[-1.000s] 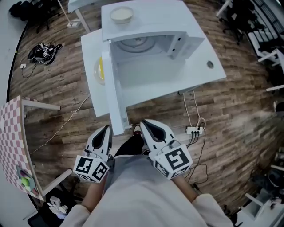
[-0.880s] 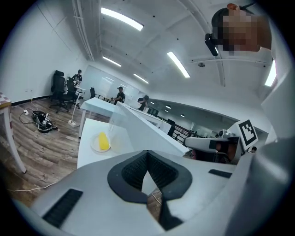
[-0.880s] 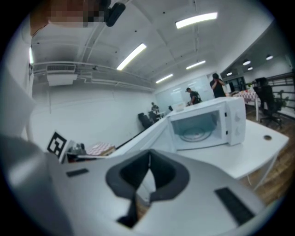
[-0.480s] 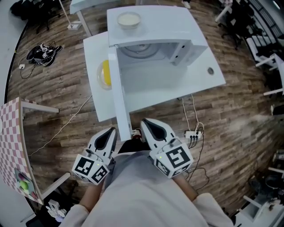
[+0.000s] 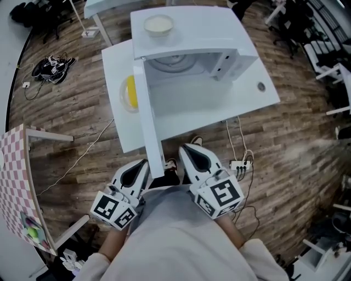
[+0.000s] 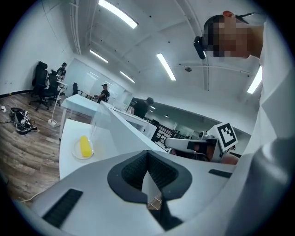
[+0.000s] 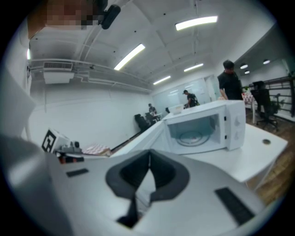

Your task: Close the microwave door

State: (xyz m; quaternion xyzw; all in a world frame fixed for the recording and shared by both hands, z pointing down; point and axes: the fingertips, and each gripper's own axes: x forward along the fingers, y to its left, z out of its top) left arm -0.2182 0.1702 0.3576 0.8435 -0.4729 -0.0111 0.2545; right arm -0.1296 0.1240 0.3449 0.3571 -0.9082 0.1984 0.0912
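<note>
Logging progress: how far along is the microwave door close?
Done: nothing; the microwave door stands wide open. In hand: left gripper and right gripper, both shut and empty, sit close to its free edge. Left: swing it shut.

Bright, even light from ceiling strip lights [image 6: 117,13]; strong fisheye distortion, dark vignetted corners, soft shadows.

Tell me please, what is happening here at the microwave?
A person holds two grippers in front of a white microwave on a table. The microwave door stands wide open, swung out toward the person. The left gripper and right gripper are both shut and empty, held low near the door's outer edge; neither clearly touches it.
</note>
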